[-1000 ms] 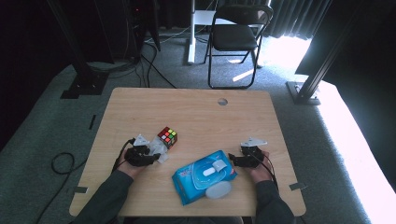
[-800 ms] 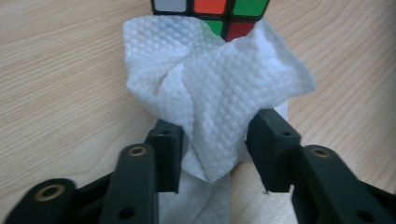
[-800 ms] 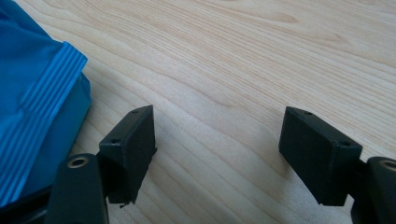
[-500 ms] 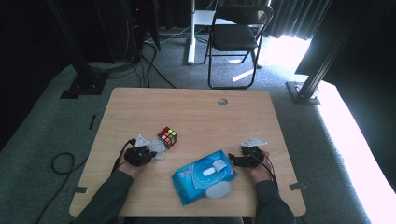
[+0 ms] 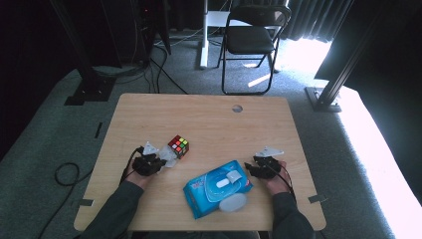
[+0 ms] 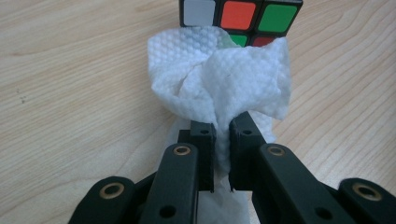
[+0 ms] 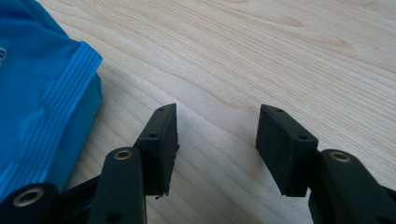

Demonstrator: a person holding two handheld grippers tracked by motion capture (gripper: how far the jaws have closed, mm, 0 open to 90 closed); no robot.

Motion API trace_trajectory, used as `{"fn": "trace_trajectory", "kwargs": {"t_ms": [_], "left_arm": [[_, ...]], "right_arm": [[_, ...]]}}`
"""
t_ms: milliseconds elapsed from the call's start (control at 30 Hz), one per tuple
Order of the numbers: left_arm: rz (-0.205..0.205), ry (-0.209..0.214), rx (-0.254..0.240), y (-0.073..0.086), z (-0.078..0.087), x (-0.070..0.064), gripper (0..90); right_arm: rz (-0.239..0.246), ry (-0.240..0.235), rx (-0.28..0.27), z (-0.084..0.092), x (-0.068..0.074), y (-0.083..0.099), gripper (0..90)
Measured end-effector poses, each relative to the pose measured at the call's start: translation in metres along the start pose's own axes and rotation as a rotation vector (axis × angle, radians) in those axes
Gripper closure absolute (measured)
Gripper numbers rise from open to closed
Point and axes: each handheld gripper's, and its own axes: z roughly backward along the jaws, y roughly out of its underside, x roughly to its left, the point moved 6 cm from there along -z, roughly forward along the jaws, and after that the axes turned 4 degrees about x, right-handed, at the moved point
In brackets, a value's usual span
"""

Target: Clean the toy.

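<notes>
High view: wiping gear spread on pale wood

Looking down on a light-grained wooden table (image 5: 209,114), grey carpet and a black folding chair (image 5: 251,35) beyond. Left gripper (image 6: 222,130) just closing, now pinching a dimpled white wipe (image 6: 224,74), colourful puzzle cube (image 6: 240,18) touching its far edge. Right gripper (image 7: 217,135) just narrowing, half open, gripping nothing, glossy blue wipes pack (image 7: 32,93) lying beside its fingers.

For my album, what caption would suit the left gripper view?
Left gripper pinches a white wipe beside a puzzle cube.

cube (image 5: 178,146) and wipes pack (image 5: 217,187) block mid-table.
</notes>
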Motion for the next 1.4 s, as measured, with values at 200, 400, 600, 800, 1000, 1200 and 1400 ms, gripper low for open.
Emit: {"fn": "trace_trajectory", "kwargs": {"t_ms": [200,400,600,800,1000,1200,1400], "left_arm": [[0.005,0.004,-0.027,-0.002,0.005,0.001,83.0],[0.014,0.004,-0.041,-0.003,0.008,0.004,83.0],[0.018,0.002,-0.052,-0.004,0.011,0.004,83.0],[0.016,0.003,-0.059,-0.004,0.012,0.005,83.0],[0.013,0.005,-0.065,-0.005,0.014,0.003,83.0],[0.008,0.007,-0.065,-0.005,0.015,0.002,83.0],[0.008,0.008,-0.070,-0.005,0.014,0.001,83.0]], "right_arm": [[0.009,-0.006,-0.013,0.002,0.006,-0.010,48.4],[0.031,-0.043,-0.039,0.007,0.014,-0.024,49.4],[0.031,-0.086,-0.058,0.009,0.019,-0.036,48.3],[0.061,-0.095,-0.056,0.006,0.025,-0.049,47.6],[0.073,-0.115,-0.044,0.004,0.023,-0.058,46.6],[0.075,-0.127,-0.054,0.003,0.023,-0.068,45.2],[0.100,-0.149,-0.069,0.002,0.025,-0.084,45.3]]}}
